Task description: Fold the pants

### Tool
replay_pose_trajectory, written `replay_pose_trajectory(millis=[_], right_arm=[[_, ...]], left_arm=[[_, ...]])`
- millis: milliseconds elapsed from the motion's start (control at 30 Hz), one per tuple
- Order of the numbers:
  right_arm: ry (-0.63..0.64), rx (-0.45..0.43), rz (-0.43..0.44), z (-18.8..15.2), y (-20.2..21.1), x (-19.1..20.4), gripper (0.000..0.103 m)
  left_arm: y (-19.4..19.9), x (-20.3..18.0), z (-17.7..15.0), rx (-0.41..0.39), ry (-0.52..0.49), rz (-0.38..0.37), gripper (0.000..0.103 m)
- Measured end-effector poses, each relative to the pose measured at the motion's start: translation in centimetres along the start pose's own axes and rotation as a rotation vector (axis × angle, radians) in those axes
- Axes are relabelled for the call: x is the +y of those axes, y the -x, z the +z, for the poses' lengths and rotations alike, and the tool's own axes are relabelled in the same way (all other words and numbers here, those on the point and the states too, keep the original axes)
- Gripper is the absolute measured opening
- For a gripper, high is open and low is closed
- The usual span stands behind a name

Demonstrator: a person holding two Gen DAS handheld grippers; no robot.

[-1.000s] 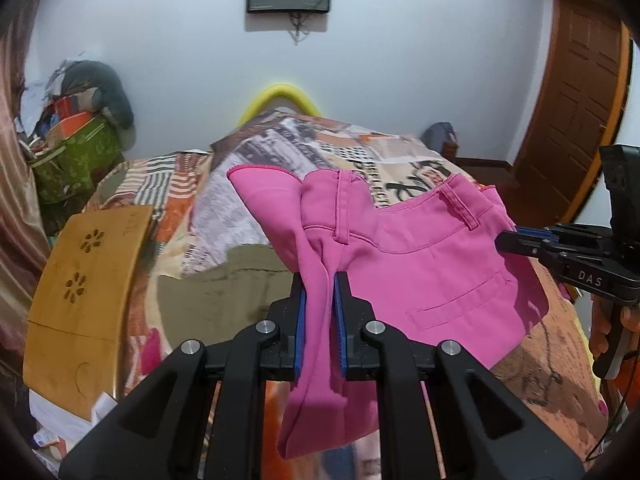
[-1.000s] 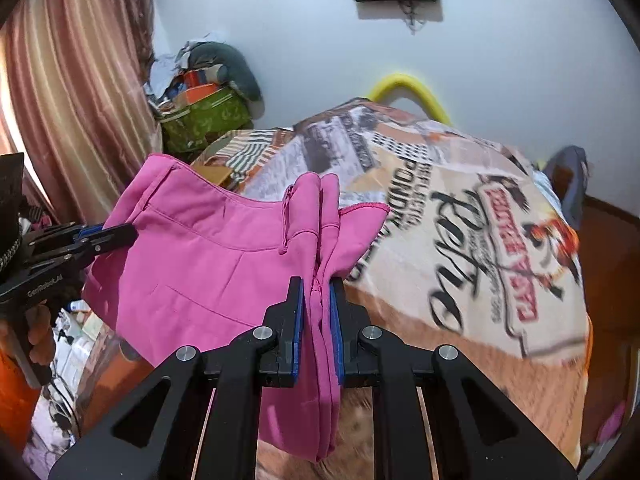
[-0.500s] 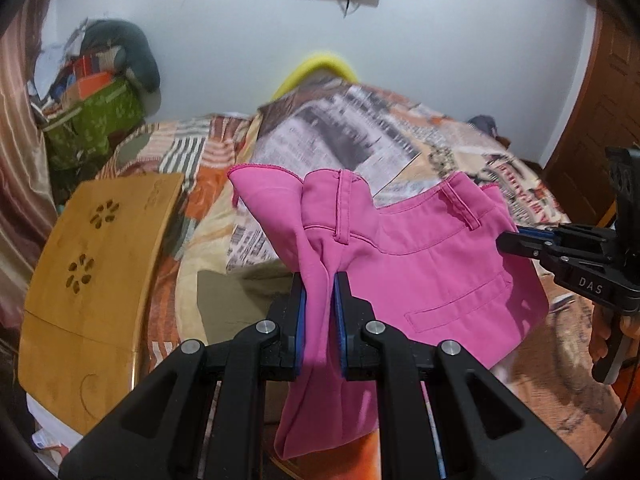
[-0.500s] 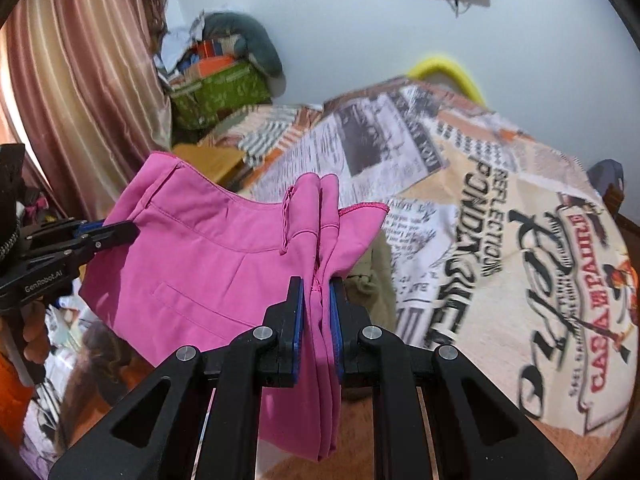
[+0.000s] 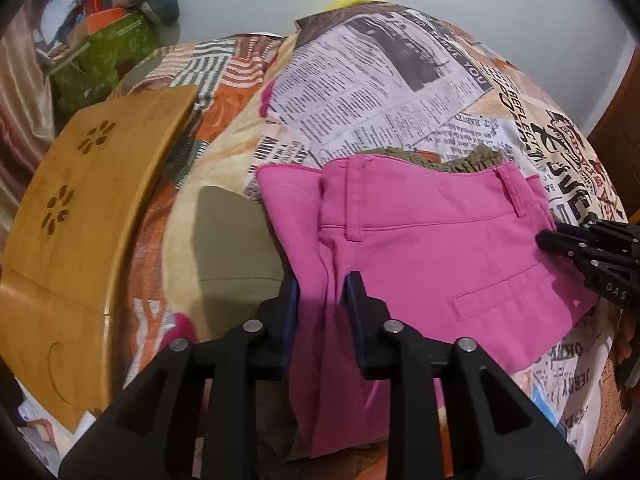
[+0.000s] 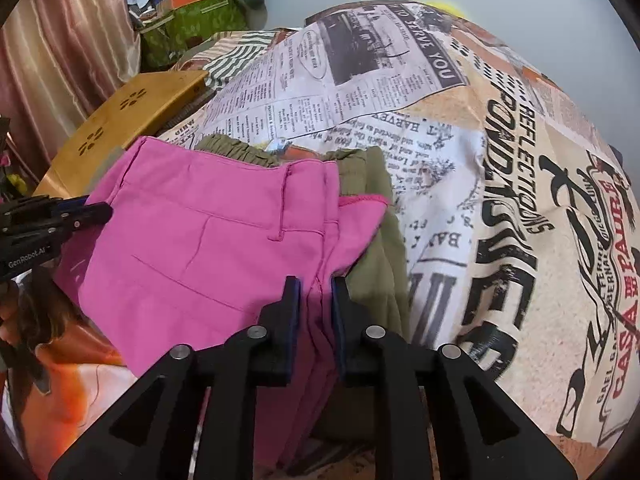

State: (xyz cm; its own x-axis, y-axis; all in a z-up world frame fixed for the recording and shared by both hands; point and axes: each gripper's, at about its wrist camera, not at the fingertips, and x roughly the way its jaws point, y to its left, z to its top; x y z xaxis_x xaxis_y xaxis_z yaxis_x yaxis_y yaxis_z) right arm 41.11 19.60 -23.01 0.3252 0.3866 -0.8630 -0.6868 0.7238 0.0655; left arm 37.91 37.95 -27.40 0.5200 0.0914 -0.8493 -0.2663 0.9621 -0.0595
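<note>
The pink pants [image 5: 420,248] lie spread on the bed [image 5: 400,92], waistband toward the far wall, over an olive-green garment [image 5: 236,248].

In the left wrist view, the left gripper [image 5: 322,292] has its jaws opening; a fold of pink cloth runs between them, with a gap on each side. The right gripper [image 5: 592,248] shows at the right edge, at the pants' other side. A wooden board [image 5: 80,208] lies to the left.

The right wrist view shows the right gripper's jaws opening too, standing narrow, with bunched pink cloth between them. Only here do the green garment's gathered waistband [image 6: 240,150] and a curtain [image 6: 60,40] show clearly.
</note>
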Motion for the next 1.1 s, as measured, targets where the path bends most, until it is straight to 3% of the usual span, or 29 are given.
replay_pose_trajectory(millis=[167,267,433,833,1100], right_arm=[[0.005,0.009,-0.028,-0.9,1.4,-0.1,0.019],[0.008,0.010,-0.041,-1.1,2.5,-0.2,0.019],[0.018,-0.052,-0.054,-1.0,6.8,0.0,0.020],[0.018,-0.397,0.005,-2.3,25.1,3.5,0.020],[0.048,-0.630,0.058,-6.8,35.5,6.9,0.020]], left_arm=[[0.9,0.7,-0.3,0.005,-0.024,0.115,0.033],[2.2,1.5,-0.6,0.012,-0.006,0.105,0.033],[7.5,0.0,-0.7,-0.066,-0.025,0.080,0.033],[28.1,-7.3,-2.4,-0.413,-0.071,0.003,0.033],[40.5,-10.5,-7.9,-0.638,-0.074,-0.008,0.033]])
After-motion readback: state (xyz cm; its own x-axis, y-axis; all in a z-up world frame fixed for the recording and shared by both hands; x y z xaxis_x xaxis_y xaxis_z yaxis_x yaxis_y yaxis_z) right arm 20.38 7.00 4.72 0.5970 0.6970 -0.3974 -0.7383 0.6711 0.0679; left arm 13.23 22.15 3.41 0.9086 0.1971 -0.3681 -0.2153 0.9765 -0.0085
